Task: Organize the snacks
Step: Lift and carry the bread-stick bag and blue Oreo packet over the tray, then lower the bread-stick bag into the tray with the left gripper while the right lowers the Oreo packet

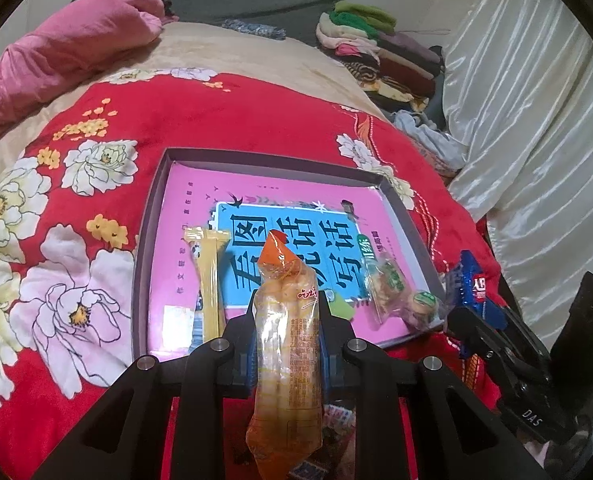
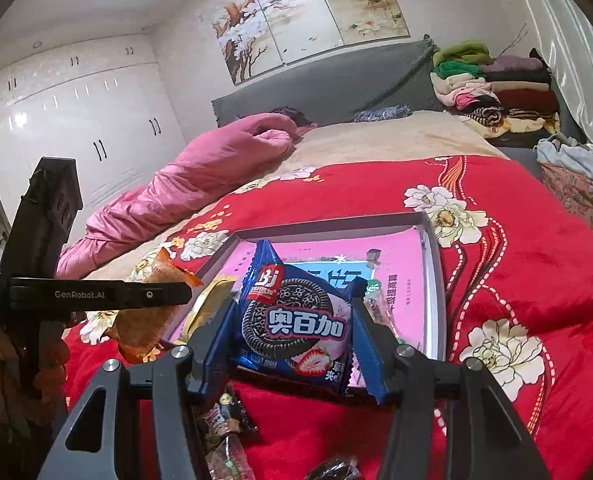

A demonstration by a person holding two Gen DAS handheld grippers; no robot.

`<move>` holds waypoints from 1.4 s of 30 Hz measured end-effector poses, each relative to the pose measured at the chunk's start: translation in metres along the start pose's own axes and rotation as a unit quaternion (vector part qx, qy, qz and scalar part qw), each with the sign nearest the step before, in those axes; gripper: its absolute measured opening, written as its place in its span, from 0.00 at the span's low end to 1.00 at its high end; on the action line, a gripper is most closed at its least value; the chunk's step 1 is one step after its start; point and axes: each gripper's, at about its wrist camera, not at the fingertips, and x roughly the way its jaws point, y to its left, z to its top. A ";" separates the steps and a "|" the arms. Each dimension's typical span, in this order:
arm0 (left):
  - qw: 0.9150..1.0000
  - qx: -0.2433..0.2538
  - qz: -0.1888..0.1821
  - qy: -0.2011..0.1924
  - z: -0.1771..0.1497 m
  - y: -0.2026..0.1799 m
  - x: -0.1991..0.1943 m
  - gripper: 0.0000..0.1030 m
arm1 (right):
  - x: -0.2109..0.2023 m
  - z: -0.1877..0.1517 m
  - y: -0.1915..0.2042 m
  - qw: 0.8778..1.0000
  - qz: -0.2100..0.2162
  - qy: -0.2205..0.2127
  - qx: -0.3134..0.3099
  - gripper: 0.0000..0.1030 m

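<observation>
My left gripper [image 1: 286, 320] is shut on an orange, clear-wrapped snack pack [image 1: 286, 344], held upright over the near edge of a shallow grey box [image 1: 148, 216] lined with a pink and blue book. A yellow stick snack [image 1: 210, 280] and a green-labelled snack pack [image 1: 388, 280] lie inside the box. My right gripper [image 2: 294, 328] is shut on a blue cookie pack [image 2: 296, 320] with a dark sandwich cookie and a strawberry printed on it, just before the box [image 2: 432, 248]. In the right wrist view, the left gripper [image 2: 96, 296] with its orange pack [image 2: 144, 320] is at the left.
The box rests on a red flowered blanket [image 1: 216, 120] on a bed. Loose wrapped snacks [image 2: 224, 420] lie on the blanket below my right gripper. A pink quilt [image 1: 56, 56] lies far left, folded clothes [image 1: 376, 52] far right, white curtains [image 1: 536, 120] beside the bed.
</observation>
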 end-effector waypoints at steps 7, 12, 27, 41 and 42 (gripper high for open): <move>1.000 0.004 0.012 -0.004 0.002 0.003 0.014 0.22 | 0.010 0.003 0.004 1.000 -0.012 0.001 -0.020 0.54; 1.000 0.009 0.021 -0.008 0.005 0.002 0.020 0.22 | 0.019 0.004 0.007 0.999 -0.019 0.007 -0.034 0.54; 1.000 0.010 0.025 -0.007 0.009 0.005 0.038 0.22 | 0.033 0.004 -0.002 0.998 -0.049 0.022 -0.030 0.54; 1.000 0.010 0.026 -0.002 0.007 0.007 0.048 0.22 | 0.048 0.001 0.008 0.995 -0.055 0.042 -0.066 0.54; 1.000 0.009 0.025 -0.001 0.008 0.007 0.049 0.22 | 0.049 0.000 0.009 0.995 -0.055 0.043 -0.069 0.54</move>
